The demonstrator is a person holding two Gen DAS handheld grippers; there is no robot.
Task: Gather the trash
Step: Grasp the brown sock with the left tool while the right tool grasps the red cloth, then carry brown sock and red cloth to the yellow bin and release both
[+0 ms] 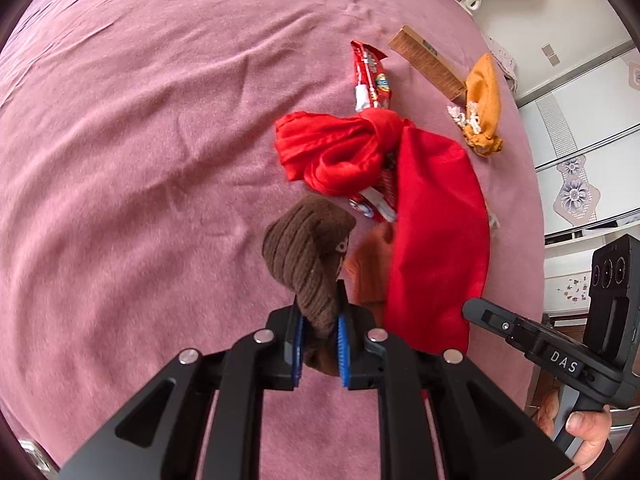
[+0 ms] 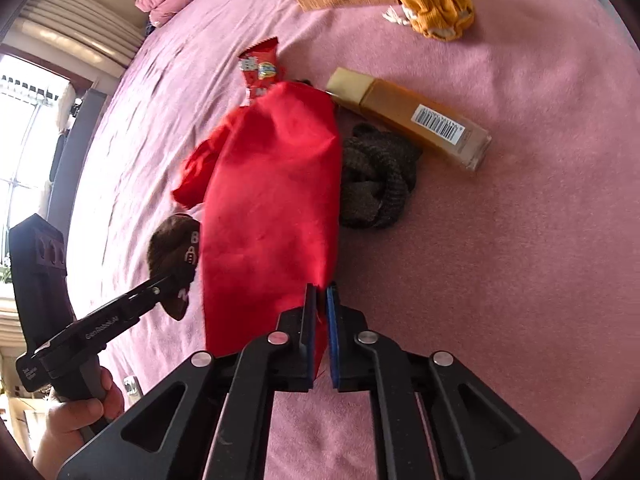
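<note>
Gripping: left tongs (image 1: 320, 332) clenched on the brown knit sock (image 1: 308, 256), just left of the red bag (image 1: 436, 240)
Bag: right tongs (image 2: 320, 336) pinch its near hem, likely holding it for loading (mouth unseen)
Trash: snack wrapper (image 1: 370, 76) beyond the red bag; gold box (image 2: 412, 118) right of it
Surface: pink bed (image 1: 140, 160)

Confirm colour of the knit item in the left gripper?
Dark brown, ribbed knit sock, pinched in the left gripper. Clearest in the left wrist view.
</note>
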